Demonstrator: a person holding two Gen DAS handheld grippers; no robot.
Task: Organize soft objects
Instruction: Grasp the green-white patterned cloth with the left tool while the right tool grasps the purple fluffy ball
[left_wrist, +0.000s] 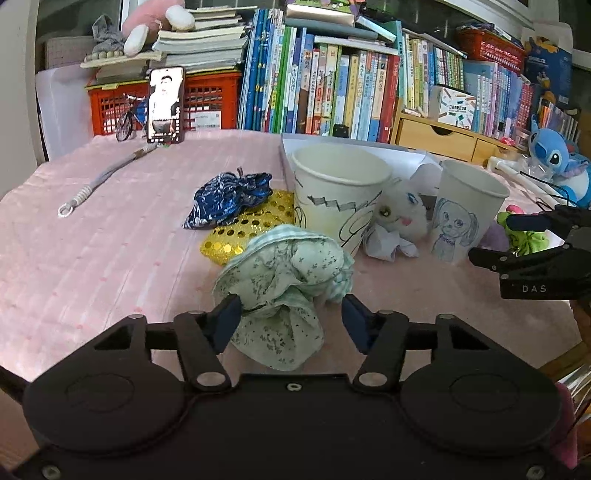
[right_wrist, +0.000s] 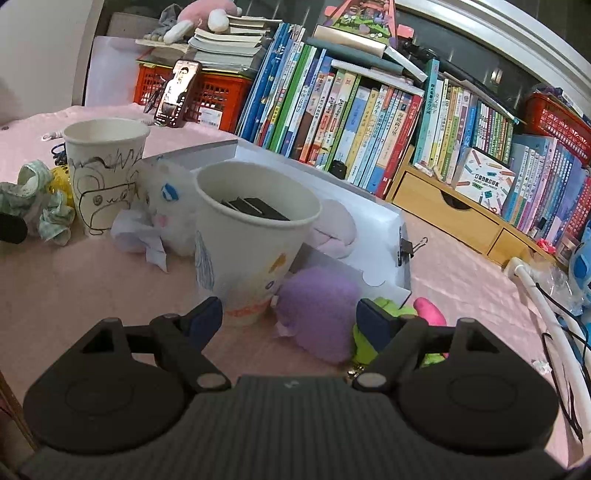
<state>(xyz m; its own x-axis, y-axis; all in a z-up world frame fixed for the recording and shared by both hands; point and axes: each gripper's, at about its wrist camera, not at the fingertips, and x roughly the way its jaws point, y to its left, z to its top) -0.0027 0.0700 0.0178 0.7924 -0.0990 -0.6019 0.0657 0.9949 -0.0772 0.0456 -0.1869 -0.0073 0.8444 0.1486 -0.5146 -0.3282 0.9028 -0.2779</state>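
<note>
**Green cloth between the left jaws, purple plush under the right**

On the pink tabletop (left_wrist: 92, 258) the left gripper (left_wrist: 291, 314) sits low over a crumpled green cloth (left_wrist: 284, 269). Its jaws stand partly apart with the cloth bunched between them; the left pad touches the fabric, the right pad is just clear of it. Behind the cloth lie a gold sequin pouch (left_wrist: 251, 225) and a blue patterned cloth (left_wrist: 225, 199), beside a big paper cup (left_wrist: 340, 192) with a drawing on it. A white plush toy (left_wrist: 402, 214) lies between that cup and a smaller paper cup (left_wrist: 465, 214).

The right gripper (right_wrist: 290, 319) has its jaws wide, holding nothing. Between them lies a purple plush (right_wrist: 317, 310), just beside the smaller cup, with a green and pink soft toy (right_wrist: 406, 317) at its right
</note>
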